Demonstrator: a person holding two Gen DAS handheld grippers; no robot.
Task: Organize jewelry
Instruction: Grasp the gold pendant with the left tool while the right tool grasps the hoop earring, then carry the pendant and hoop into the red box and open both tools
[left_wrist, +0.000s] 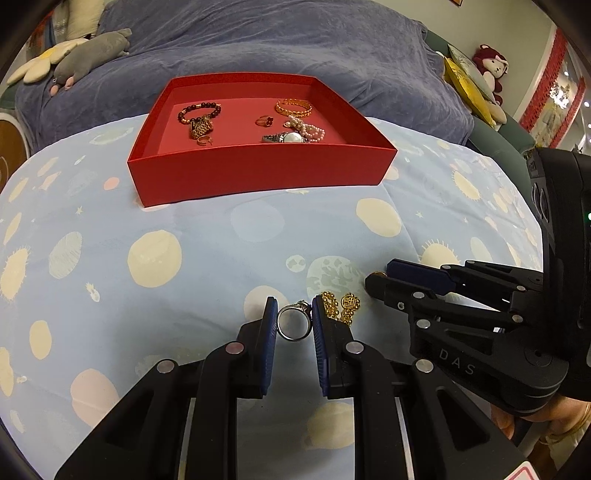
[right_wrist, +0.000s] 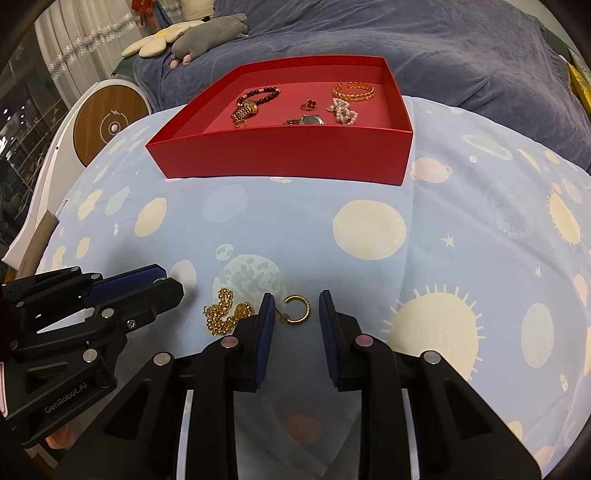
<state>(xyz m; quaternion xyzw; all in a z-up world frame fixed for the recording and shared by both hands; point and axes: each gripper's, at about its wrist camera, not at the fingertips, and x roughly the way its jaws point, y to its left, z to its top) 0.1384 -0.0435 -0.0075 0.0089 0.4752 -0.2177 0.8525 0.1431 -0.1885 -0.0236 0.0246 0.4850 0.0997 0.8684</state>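
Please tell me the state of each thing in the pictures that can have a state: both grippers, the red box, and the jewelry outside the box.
Left gripper: open, fingers around the silver ring.
Right gripper: open, fingers around the gold earring.
Silver ring: on the bedsheet, not gripped.
Gold earring: on the bedsheet, not gripped.
Gold necklace: bunched, between the grippers.
Red box: open, holding jewelry.
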